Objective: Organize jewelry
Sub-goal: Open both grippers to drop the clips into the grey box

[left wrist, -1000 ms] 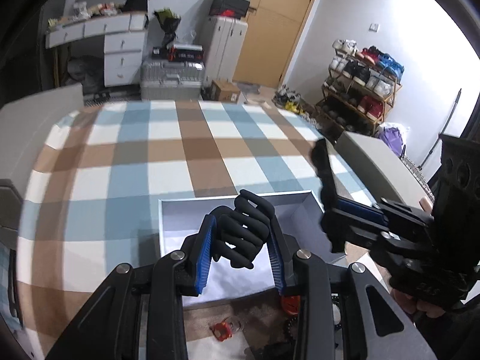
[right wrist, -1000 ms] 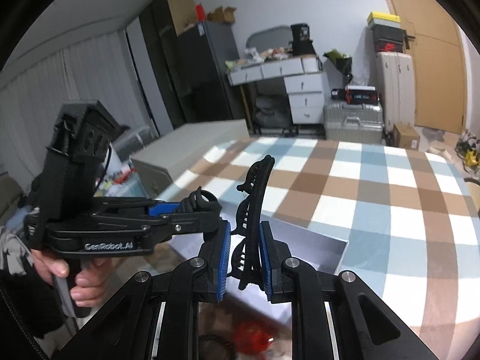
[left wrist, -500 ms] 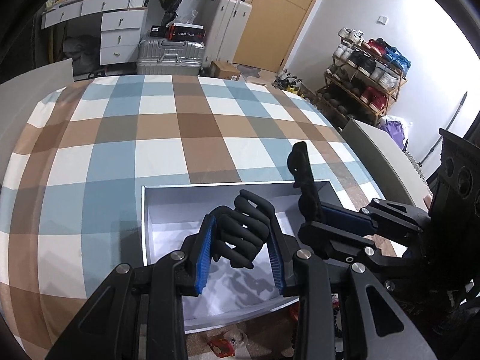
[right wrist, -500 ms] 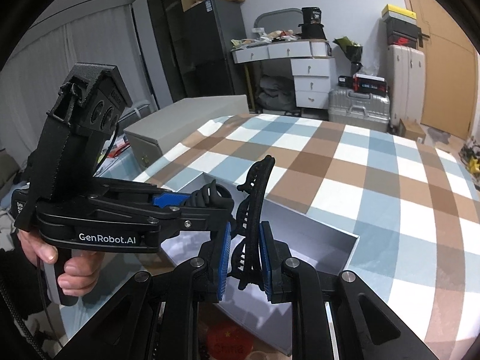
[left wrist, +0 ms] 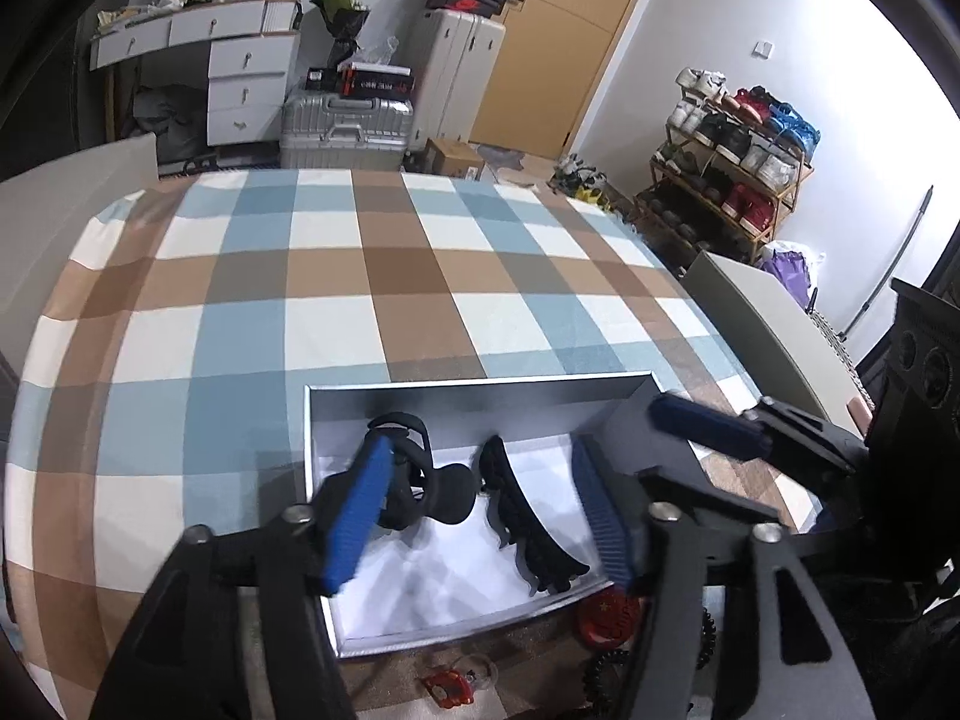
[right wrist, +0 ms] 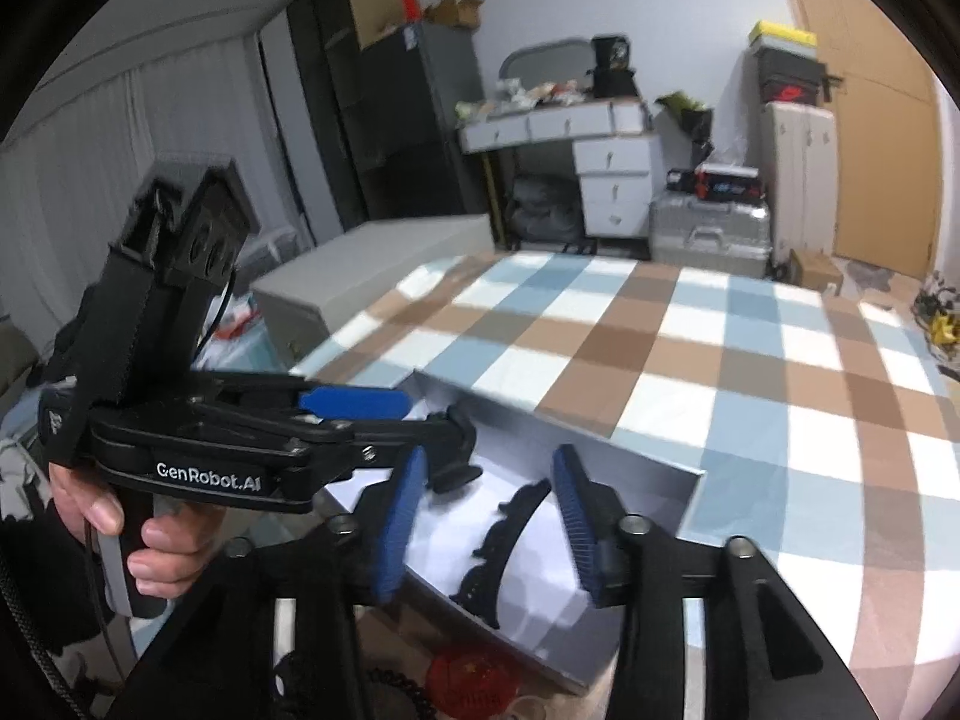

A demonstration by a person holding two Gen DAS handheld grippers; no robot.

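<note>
Both grippers' jaws just opened, nothing gripped: chunky claw clip [left wrist: 420, 480] lies in tray [left wrist: 480, 384] under left gripper [left wrist: 480, 504]; slim clip [right wrist: 498, 546] in tray below right gripper [right wrist: 486, 516].

Likely bedroom: shoe rack [left wrist: 735, 162], suitcases [left wrist: 346, 123]

Box [left wrist: 480, 387]: shallow, open, grey-walled with a white floor, on the near part of the checked bed.
Round claw clip [left wrist: 420, 480]: black, looped, lying in the box's left half.
Long claw clip [left wrist: 528, 528]: black, curved and toothed, lying in the box right of the round one, apart from it.
</note>
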